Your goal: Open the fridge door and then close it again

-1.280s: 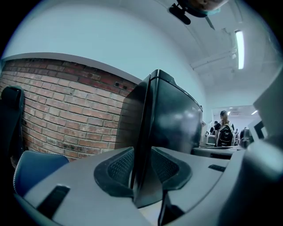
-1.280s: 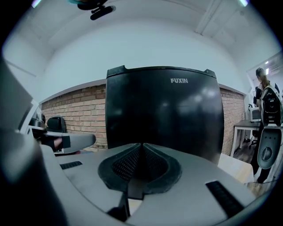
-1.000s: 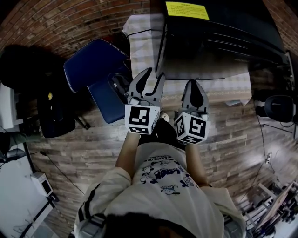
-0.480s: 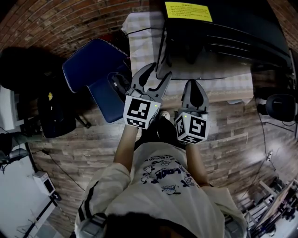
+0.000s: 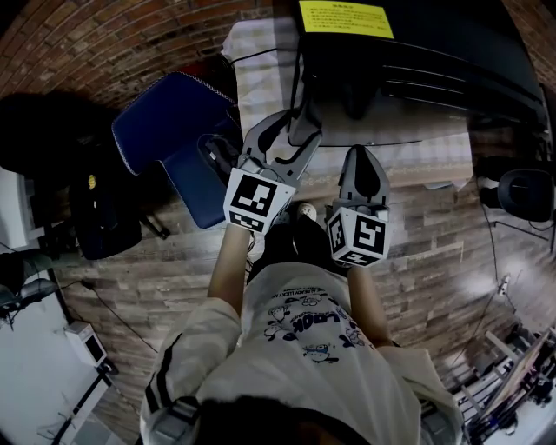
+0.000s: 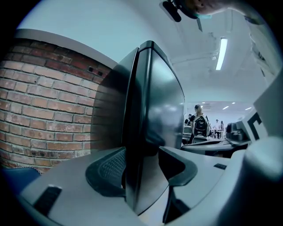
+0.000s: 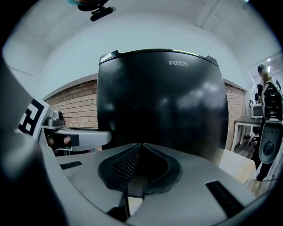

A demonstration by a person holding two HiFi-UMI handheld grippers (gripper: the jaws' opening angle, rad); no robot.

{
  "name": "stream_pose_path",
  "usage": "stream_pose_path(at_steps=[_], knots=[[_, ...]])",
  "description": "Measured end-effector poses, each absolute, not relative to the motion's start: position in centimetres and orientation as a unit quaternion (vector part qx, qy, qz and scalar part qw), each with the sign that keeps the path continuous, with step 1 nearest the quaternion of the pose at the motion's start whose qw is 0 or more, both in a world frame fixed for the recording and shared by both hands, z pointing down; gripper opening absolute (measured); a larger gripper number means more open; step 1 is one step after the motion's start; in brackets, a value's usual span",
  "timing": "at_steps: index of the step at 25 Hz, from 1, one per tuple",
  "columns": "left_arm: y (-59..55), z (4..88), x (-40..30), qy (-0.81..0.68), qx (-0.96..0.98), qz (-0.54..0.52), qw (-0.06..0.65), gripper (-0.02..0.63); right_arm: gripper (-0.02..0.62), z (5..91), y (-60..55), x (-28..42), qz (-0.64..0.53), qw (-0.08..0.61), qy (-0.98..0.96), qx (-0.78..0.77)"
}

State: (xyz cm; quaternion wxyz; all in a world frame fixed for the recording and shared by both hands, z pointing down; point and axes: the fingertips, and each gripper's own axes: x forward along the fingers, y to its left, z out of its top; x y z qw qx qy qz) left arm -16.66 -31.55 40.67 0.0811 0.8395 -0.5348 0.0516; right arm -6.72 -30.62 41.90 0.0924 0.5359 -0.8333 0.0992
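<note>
Underfoot, a plank floor (image 5: 452, 252) fills the lower half of the head view, and a brick wall (image 5: 130, 43) curves across the upper left. The black fridge (image 5: 417, 61) takes the upper right of that view and stands on a checked cloth (image 5: 261, 69). From the right gripper view its glossy door (image 7: 163, 106) fills the centre of the frame, with pale lettering near the top. A blue chair (image 5: 174, 122) sits left of the fridge, in the upper left centre. The person's pale shirt (image 5: 295, 348) occupies the bottom centre, with both forearms reaching up the frame.

The left gripper (image 5: 297, 123) is at the door's left edge, just above centre. Its jaws have just been opening and now stand wide. The left gripper view shows that door edge (image 6: 139, 110) running upright between them. The left pad (image 6: 110, 167) lies close beside the edge and the right one stands clear of it. Whether the door is ajar or shut I cannot tell.

The right gripper (image 5: 362, 156) is just right of centre, in front of the door and apart from it. Its jaws are pressed together with nothing between them, as the right gripper view shows (image 7: 140, 148).

A yellow label (image 5: 345, 17) lies on the fridge top, at the upper edge.
</note>
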Motion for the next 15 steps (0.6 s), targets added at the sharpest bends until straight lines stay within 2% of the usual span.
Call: stream_pose_path(at_steps=[15], knots=[[-31.83, 40.95, -16.68, -0.509, 0.855, 0.054, 0.082, 0.215, 0.034, 42.44, -30.94, -6.25, 0.103, 0.096, -0.833, 0.536]])
